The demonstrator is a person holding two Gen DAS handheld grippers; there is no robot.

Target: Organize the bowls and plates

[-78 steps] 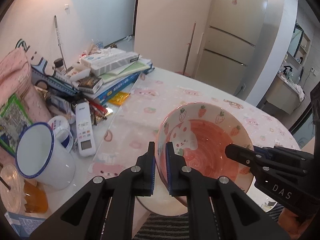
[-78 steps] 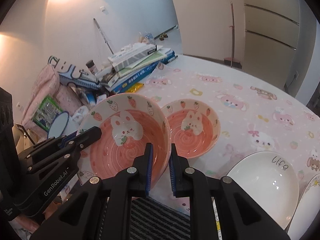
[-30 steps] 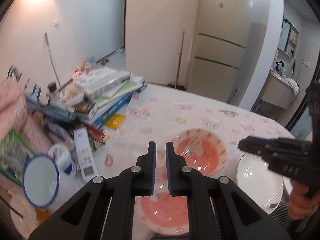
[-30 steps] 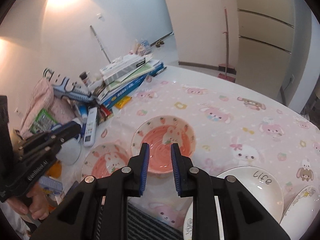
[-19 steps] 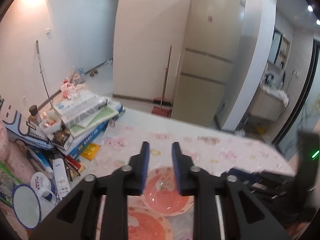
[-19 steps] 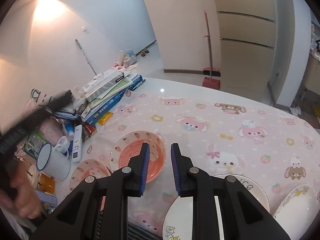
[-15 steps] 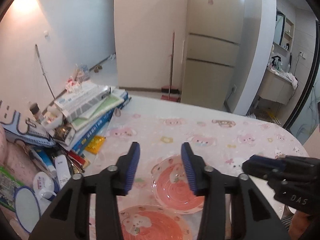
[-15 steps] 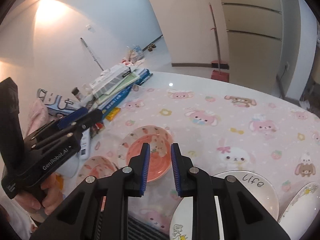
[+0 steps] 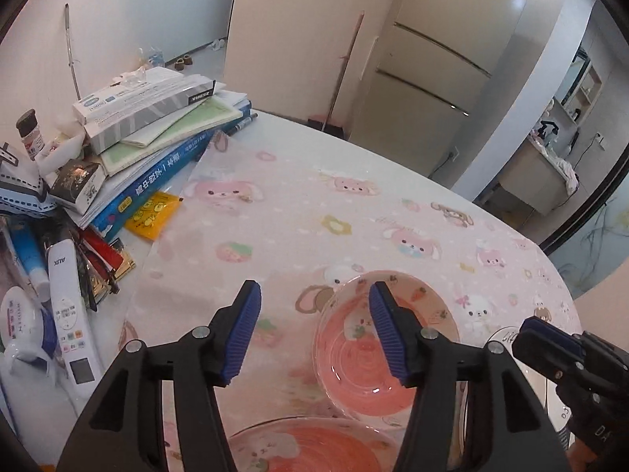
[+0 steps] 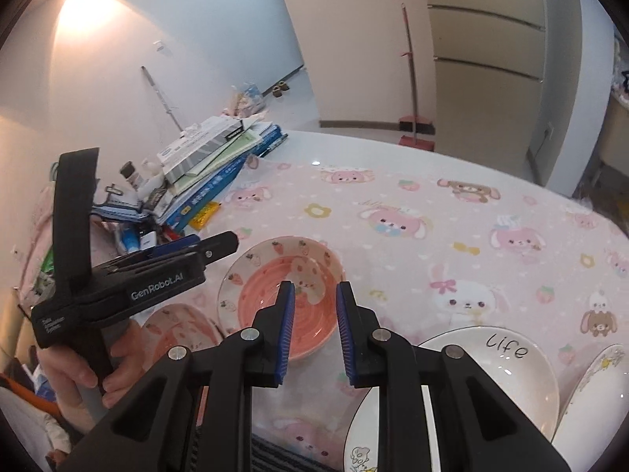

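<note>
- Two pink strawberry-print bowls sit on the bunny tablecloth (image 10: pixel 452 212): nearer bowl (image 9: pixel 310 448) at the table's edge, farther bowl (image 10: pixel 281 293) just beyond it.
- Left gripper (image 9: pixel 314 330) is opening, nothing between its jaws.
- Right gripper (image 10: pixel 312 332) stands slightly parted, empty.
- White "life" plate (image 10: pixel 499 365) lies right of the bowls.
- Stacked books (image 9: pixel 157 137) lie beyond.

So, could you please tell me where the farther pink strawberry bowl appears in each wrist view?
Left wrist: the bowl sits lower right of centre, partly behind the right-hand finger.
Right wrist: the bowl sits centre-left, just above the fingertips.
Shared landmark: the book stack at left.
</note>
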